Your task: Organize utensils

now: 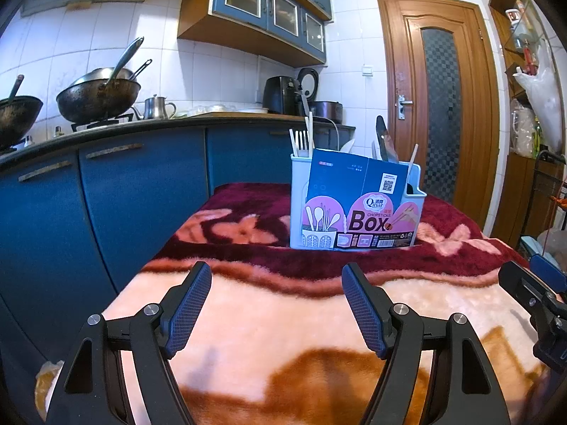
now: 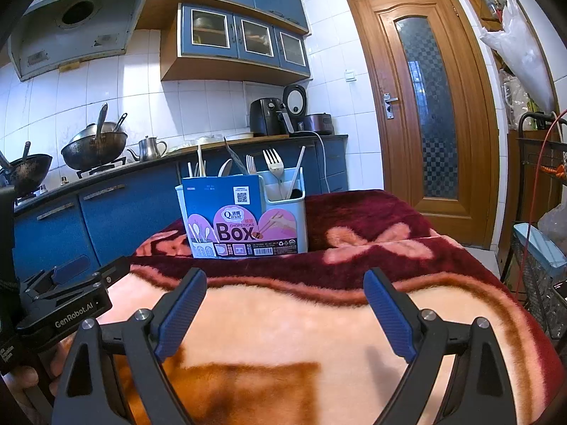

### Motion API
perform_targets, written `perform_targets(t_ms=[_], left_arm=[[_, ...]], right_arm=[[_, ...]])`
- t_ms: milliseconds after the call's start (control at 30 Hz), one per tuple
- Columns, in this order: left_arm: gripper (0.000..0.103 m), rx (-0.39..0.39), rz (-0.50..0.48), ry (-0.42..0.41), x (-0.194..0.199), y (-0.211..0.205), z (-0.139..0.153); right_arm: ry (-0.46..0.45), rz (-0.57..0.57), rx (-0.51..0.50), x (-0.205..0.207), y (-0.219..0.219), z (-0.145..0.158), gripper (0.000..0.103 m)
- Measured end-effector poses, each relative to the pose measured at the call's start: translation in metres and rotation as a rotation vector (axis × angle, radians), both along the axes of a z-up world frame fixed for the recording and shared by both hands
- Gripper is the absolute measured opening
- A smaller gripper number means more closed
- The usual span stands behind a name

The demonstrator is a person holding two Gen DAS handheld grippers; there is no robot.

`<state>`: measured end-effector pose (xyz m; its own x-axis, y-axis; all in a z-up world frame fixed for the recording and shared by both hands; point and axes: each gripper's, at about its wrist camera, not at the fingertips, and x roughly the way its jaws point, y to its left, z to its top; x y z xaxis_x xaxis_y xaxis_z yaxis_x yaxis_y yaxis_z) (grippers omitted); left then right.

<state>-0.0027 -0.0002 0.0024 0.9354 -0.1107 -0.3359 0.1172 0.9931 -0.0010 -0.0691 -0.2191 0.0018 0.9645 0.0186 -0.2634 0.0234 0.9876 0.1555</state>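
1. The left gripper has its jaws spread wide with nothing between them, hovering over the pink part of the blanket. The right gripper is likewise wide apart and empty, over the same blanket beside the left one.

2. The task's thing, the pale blue utensil holder, stands upright on the dark red band of the blanket, well ahead of both grippers. A printed "Chopsticks Box" card sleeve covers its near face.

3. Already standing in it: white forks and chopsticks in the compartments, a dark-handled blade, and a spoon.

4. No loose utensil lies on the blanket in either view, so my reading is that sorting is finished or nearly so, or that the next piece lies out of sight.

5. To do any further step well: approach the holder from above, jaws aligned across a single handle, and lift straight up so neighbours are not dragged. The holder looks light; the free gripper could steady its wall.

6. Around: blue base cabinets close on the left, woks on the stove, a wooden door behind. The soft blanket could let the holder tip; the tall sleeve hides the front compartments.
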Motion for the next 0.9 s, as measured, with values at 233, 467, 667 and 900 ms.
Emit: perform_targets(t_ms=[233,467,667,900], left_arm=[[0.077,0.000,-0.001,0.000,0.0005,0.0002,-0.0001],[0.077,0.000,-0.001,0.000,0.0001,0.0004,0.0001],[0.077,-0.002,-0.002,-0.001,0.0003,0.0003,-0.0004],[0.077,-0.007,-0.005,0.001,0.0001,0.0001,-0.0009]], right_arm=[[0.002,0.002,0.002,0.0002,-0.0008,-0.0005,0.092],[0.002,0.001,0.000,0.0000,-0.0006,0.0001,0.092],[0.002,0.002,0.001,0.0001,-0.0008,0.0004,0.092],[0.003,0.002,0.000,0.0002,-0.0010,0.0007,0.092]])
